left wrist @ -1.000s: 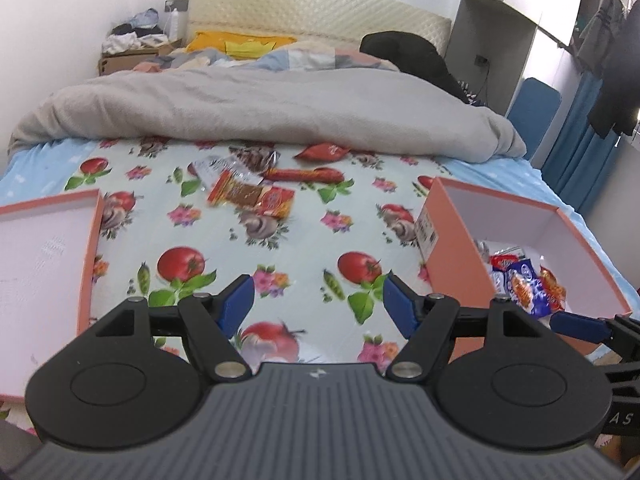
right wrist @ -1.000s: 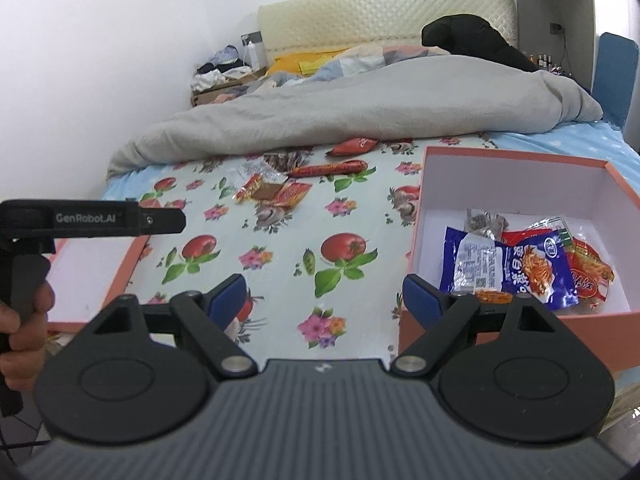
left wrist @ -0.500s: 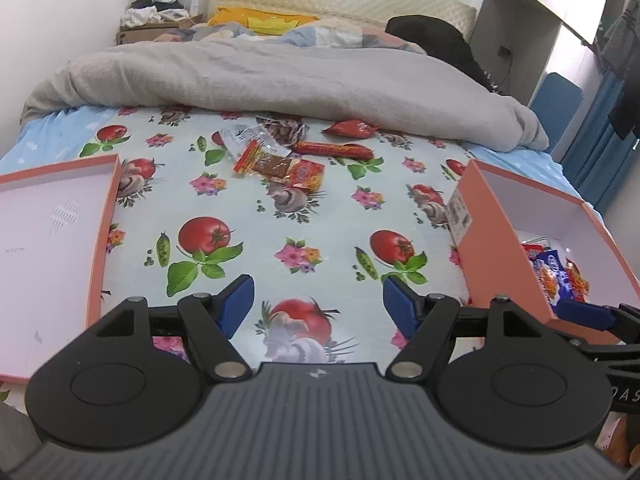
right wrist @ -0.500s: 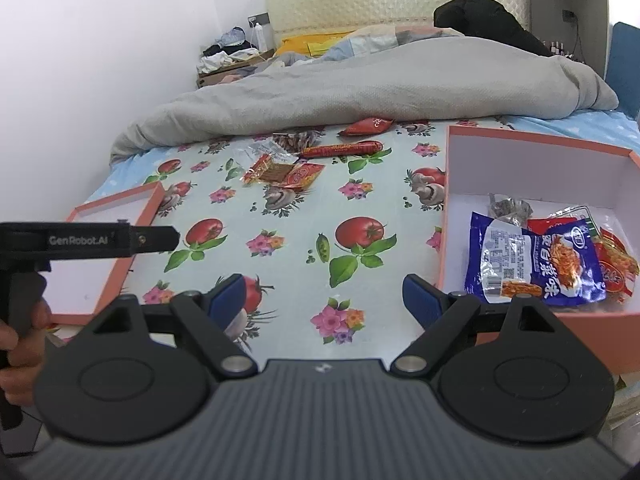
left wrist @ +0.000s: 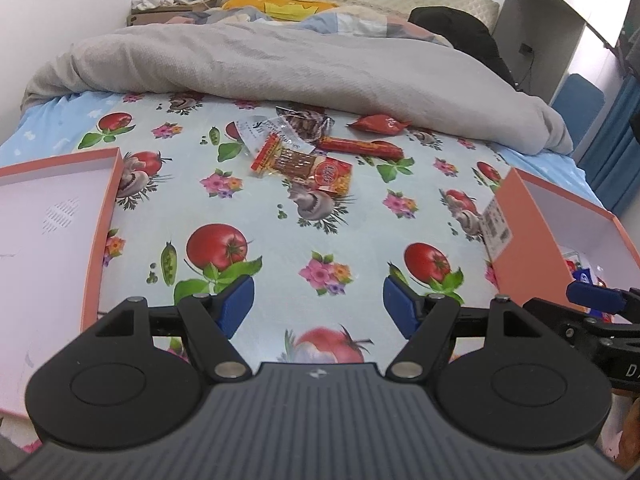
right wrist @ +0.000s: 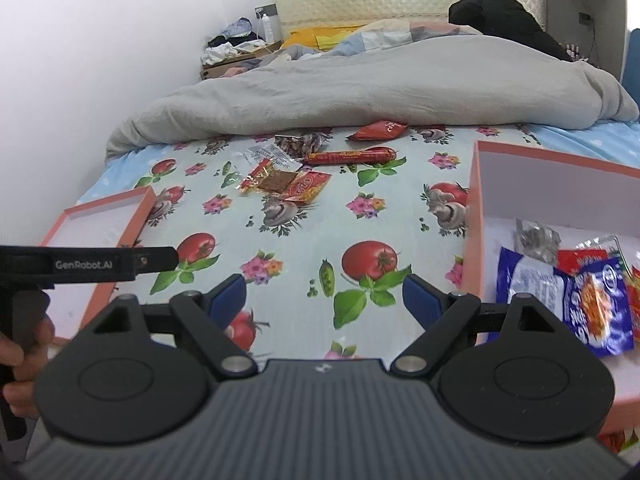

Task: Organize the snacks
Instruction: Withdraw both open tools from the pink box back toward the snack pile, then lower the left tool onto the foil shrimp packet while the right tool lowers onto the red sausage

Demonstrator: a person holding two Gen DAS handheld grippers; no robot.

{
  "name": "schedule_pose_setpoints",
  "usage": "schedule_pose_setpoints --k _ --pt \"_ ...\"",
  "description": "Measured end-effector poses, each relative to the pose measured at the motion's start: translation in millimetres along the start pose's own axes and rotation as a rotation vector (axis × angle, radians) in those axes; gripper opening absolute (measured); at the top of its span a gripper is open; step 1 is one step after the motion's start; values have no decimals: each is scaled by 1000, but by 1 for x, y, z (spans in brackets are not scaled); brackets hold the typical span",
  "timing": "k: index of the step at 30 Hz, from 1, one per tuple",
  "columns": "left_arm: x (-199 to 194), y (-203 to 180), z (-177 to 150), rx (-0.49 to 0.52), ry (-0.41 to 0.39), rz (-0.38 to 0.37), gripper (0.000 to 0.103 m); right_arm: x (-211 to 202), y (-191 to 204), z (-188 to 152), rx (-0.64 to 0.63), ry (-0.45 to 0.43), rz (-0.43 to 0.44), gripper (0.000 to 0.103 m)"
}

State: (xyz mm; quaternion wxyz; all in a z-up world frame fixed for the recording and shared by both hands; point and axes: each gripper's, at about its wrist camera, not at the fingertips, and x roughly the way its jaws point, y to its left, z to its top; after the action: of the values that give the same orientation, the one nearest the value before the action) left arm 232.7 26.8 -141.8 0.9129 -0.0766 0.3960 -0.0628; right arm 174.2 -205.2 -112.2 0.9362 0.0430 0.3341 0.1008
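Several snack packets lie on the fruit-print cloth ahead: an orange packet (left wrist: 331, 173), a brown bar in clear wrap (left wrist: 286, 160), a long red sausage stick (left wrist: 360, 146), a red pouch (left wrist: 379, 123) and a dark clear packet (left wrist: 304, 120). The same pile shows in the right wrist view (right wrist: 308, 184). An orange box (right wrist: 474, 216) at the right holds several packets, a blue one (right wrist: 580, 304) on top. My left gripper (left wrist: 318, 306) is open and empty, well short of the pile. My right gripper (right wrist: 324, 298) is open and empty beside the box.
The box's orange lid (left wrist: 102, 220) lies upturned at the left. A grey duvet (left wrist: 280, 64) is bunched across the bed just behind the snacks. A black bag (right wrist: 504, 12) and clothes sit by the headboard. A blue chair (left wrist: 576, 100) stands at the right.
Both grippers have moved forward and tilted down over the bed, so the snack pile is nearer. Both stay open and empty.
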Motion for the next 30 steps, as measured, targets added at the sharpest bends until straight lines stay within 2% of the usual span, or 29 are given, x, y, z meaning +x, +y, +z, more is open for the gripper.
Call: schedule_pose_setpoints --k 10,16,18,22,27,30 --pt "60 20 31 -15 30 26 76 55 -8 31 -34 54 18 87" --pt "95 34 62 -2 38 50 76 95 -10 59 -112 75 34 87" --pt "106 40 75 -5 47 31 76 108 -12 70 -127 82 51 87" --pt "127 44 102 48 53 35 76 137 -20 94 -152 96 79 87" --pt "160 43 136 139 57 3 82 183 -27 123 -243 121 109 86" --pt "188 48 151 176 87 8 82 218 -31 135 -327 153 137 86"
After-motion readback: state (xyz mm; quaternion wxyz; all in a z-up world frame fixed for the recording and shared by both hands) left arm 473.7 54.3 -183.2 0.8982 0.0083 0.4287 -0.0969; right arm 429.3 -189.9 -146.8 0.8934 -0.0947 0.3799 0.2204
